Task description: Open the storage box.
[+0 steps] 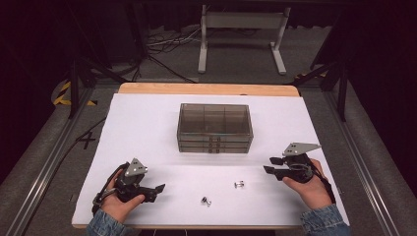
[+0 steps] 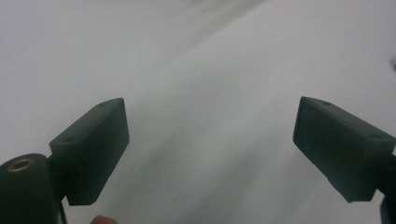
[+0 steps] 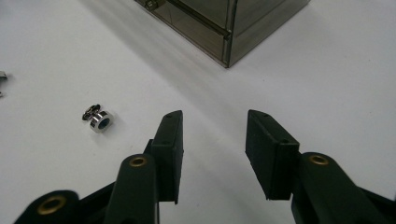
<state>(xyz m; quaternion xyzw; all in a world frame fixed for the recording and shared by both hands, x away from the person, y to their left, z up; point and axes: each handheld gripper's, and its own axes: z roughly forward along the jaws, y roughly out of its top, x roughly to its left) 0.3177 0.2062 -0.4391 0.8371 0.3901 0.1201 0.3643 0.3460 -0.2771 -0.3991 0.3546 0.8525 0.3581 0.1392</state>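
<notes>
Two small metal parts lie on the white table (image 1: 147, 123) near of the smoky drawer box (image 1: 215, 128). The right metal part (image 1: 239, 184) sits left of the right gripper (image 1: 272, 165) and slightly nearer; the left metal part (image 1: 205, 200) lies right of the left gripper (image 1: 158, 189). Each hand is about as close to its own part. Both grippers stand spread, holding nothing. In the right gripper view that part (image 3: 99, 119) lies left of the jaws, its short axis pointing toward the camera. No readable writing.
</notes>
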